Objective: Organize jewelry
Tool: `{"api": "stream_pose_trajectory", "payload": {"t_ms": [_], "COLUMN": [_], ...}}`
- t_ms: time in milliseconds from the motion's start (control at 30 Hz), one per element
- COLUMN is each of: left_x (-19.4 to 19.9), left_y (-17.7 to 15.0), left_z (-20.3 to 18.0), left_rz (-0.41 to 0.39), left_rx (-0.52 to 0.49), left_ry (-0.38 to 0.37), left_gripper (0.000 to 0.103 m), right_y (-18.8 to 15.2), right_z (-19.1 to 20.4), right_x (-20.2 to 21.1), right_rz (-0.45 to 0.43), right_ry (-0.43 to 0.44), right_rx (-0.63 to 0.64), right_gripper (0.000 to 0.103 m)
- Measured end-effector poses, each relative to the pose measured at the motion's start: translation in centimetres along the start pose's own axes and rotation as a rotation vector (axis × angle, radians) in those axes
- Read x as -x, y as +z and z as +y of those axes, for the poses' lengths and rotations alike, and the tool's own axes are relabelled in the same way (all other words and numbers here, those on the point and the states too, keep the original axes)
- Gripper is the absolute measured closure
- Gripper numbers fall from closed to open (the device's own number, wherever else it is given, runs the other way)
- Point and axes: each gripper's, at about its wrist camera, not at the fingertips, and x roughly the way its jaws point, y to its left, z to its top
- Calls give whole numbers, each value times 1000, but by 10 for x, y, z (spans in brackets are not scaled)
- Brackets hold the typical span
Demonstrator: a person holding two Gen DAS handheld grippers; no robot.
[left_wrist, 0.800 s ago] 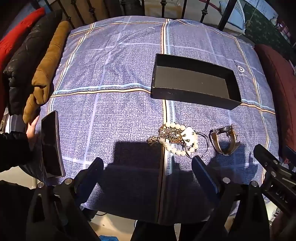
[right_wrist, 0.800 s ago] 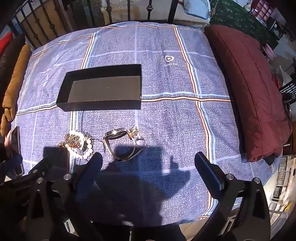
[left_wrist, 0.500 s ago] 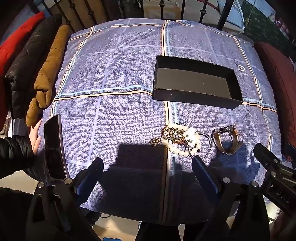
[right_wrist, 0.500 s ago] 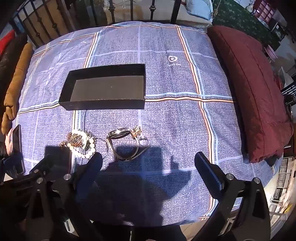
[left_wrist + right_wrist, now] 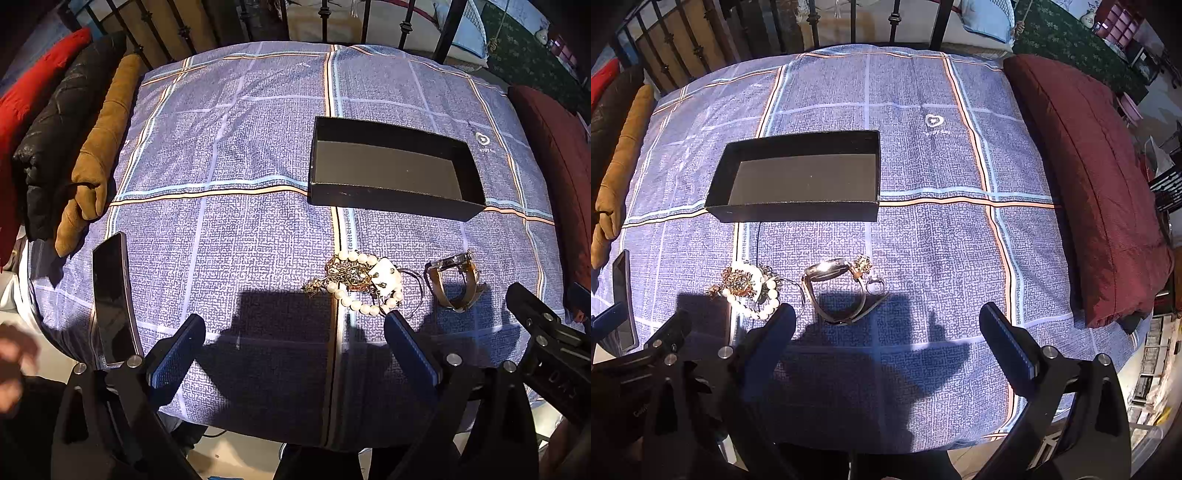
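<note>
An open black box (image 5: pixel 391 173) (image 5: pixel 801 181) lies on the blue checked bedspread. In front of it lies a heap of a pearl bracelet and gold brooch (image 5: pixel 354 280) (image 5: pixel 750 288), a wristwatch (image 5: pixel 454 284) (image 5: pixel 834 291), and in the right wrist view a small gold earring (image 5: pixel 862 264) and a ring (image 5: pixel 876 284). My left gripper (image 5: pixel 295 343) is open and empty above the bed's near edge, short of the pearls. My right gripper (image 5: pixel 886 332) is open and empty, just short of the watch.
A black phone (image 5: pixel 112 295) lies at the near left edge. Brown, black and red cushions (image 5: pixel 92 158) line the left side. A dark red pillow (image 5: pixel 1093 184) lies along the right. A metal bed rail (image 5: pixel 325 18) stands behind.
Both grippers have eased slightly forward over the bed. The hand by the phone at the left has pulled back from it. The jewelry and box have not moved.
</note>
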Motion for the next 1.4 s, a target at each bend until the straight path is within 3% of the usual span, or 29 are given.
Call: {"api": "stream_pose_trajectory", "payload": {"t_ms": [1400], "left_x": [3], "left_y": [6], "left_z": [-2], "left_rz": [-18], "left_rx": [1], "left_ry": [-6], "left_gripper": [7], "right_y": [7], "right_z": [-2], "right_x": [-5], "right_rz": [3], "right_ry": [14], "right_rx": [-16], "right_gripper": [5]}}
